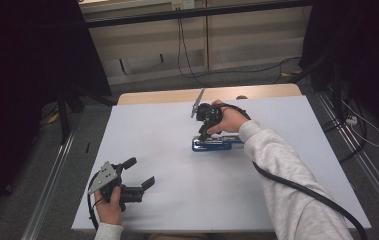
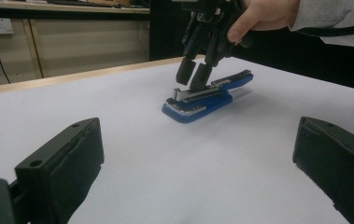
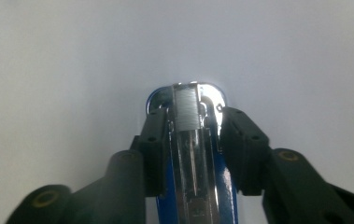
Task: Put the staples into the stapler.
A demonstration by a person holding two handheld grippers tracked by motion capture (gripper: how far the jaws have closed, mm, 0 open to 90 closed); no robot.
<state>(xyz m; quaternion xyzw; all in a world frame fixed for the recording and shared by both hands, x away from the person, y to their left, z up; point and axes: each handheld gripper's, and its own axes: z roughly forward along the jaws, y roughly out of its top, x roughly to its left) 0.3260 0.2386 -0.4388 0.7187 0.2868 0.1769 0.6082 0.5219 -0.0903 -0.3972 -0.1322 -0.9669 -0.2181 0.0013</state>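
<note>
left gripper (image 1: 139,172): near edge of the white table (image 1: 177,200), jaws spread wide, nothing between them | stapler (image 1: 217,144): blue, flat on the table past mid-table, magazine exposed | right gripper (image 1: 204,134): pointing down over stapler, jaws part open, straddling the metal magazine near its front end, left pad close against it, right pad slightly off
</note>
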